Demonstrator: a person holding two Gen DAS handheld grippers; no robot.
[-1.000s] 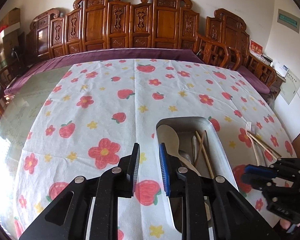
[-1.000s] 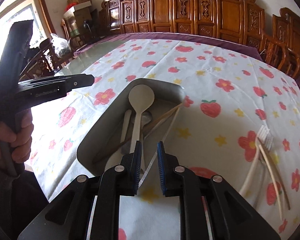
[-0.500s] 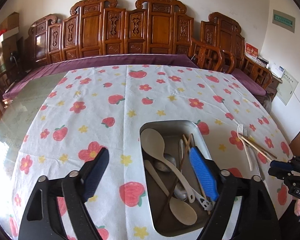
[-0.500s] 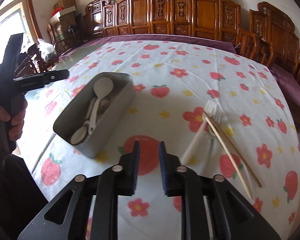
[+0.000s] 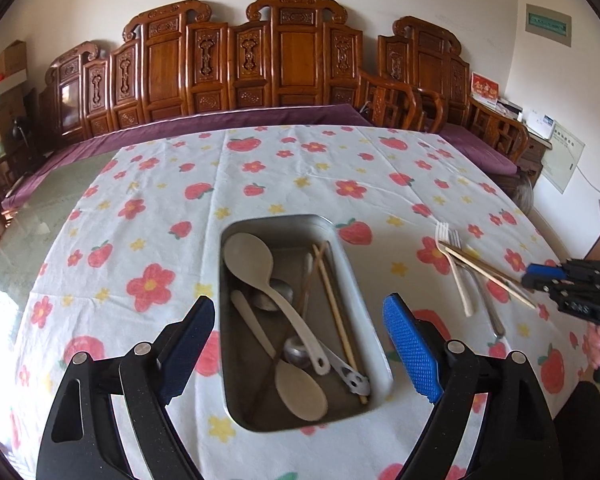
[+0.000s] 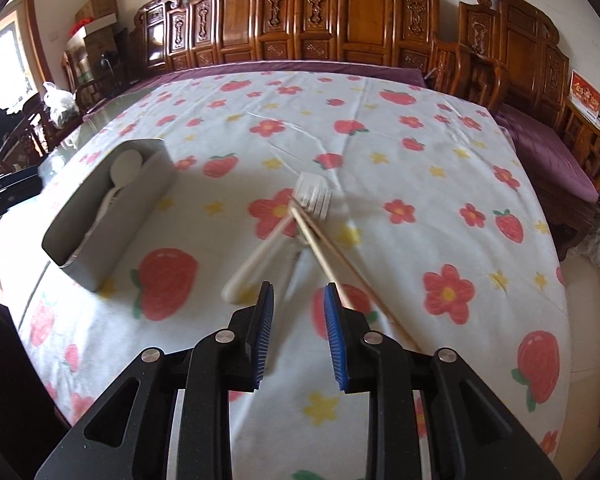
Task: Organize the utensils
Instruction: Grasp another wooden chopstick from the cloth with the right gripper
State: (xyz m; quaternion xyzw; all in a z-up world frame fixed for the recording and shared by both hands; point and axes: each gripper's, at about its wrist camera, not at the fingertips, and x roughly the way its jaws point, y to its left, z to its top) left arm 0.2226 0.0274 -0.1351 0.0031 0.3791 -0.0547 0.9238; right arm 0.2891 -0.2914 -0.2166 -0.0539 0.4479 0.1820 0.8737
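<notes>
A grey metal utensil tray [image 5: 350, 276] [image 6: 140, 208] lies on the flowered tablecloth and holds a white ladle [image 5: 260, 264], a beige spoon [image 5: 300, 390], a metal spoon and chopsticks [image 5: 334, 304]. My left gripper [image 5: 300, 344] is wide open and empty, its jaws on either side of the tray's near end, above it. Right of the tray lie a white fork [image 6: 276, 240], a metal fork and a pair of chopsticks [image 6: 340, 260] across them. My right gripper [image 6: 298, 336] is partly open and empty, just short of these; it also shows in the left wrist view [image 5: 556, 276].
Carved wooden chairs [image 5: 296, 56] line the far side of the table [image 5: 148, 148], with a purple cloth along its edge. A wooden armchair [image 6: 580, 148] stands at the right. Boxes [image 6: 96, 8] are stacked at the far left.
My left gripper opened wide and rose over the tray. My right gripper swung from the tray to the loose forks and chopsticks and opened a little.
</notes>
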